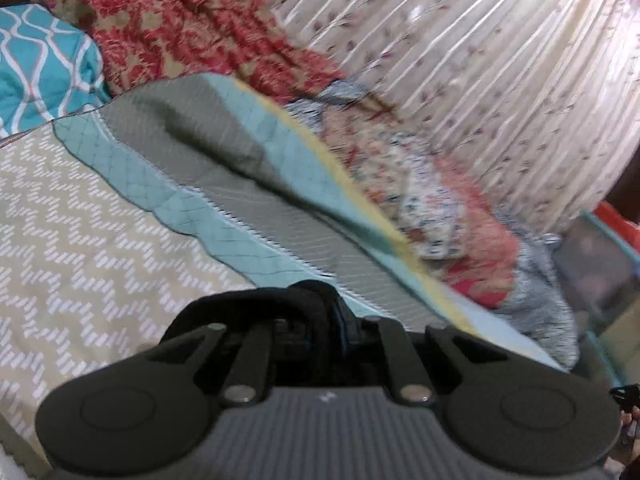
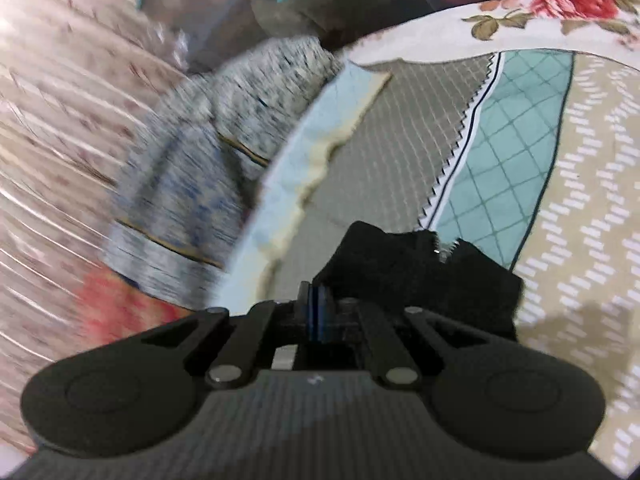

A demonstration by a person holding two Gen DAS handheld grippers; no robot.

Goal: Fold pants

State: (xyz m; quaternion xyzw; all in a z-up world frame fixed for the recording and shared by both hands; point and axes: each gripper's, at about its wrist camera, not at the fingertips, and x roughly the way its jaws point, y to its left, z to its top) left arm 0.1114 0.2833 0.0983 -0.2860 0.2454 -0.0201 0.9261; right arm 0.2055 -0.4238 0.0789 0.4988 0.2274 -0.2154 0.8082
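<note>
Left wrist view: the left claw is pressed together, and a band of the black pants loops over its tips, so it seems pinched there, though blur makes the exact bite hard to read. The cloth sits just above the bed cover, whose chevron and teal panels run away toward a heap of red patterned bedding and a pleated curtain. The risk here is a shallow hold: with so little fabric in the pinch, any lift or swing could let the edge slip out, and the fold would collapse. The view is smeared as well, so a hurried move could drag the cloth crooked.

Right wrist view: the right claw is likewise shut tight, its blue pads meeting on a corner of the pants; the black cloth bunches to the right of the tips and lies on the bed cover. A grey knitted garment hangs over the bed's far edge nearby. If the two claws pull unevenly, the pants may twist, or the loose bunch may snag and fold double.
</note>
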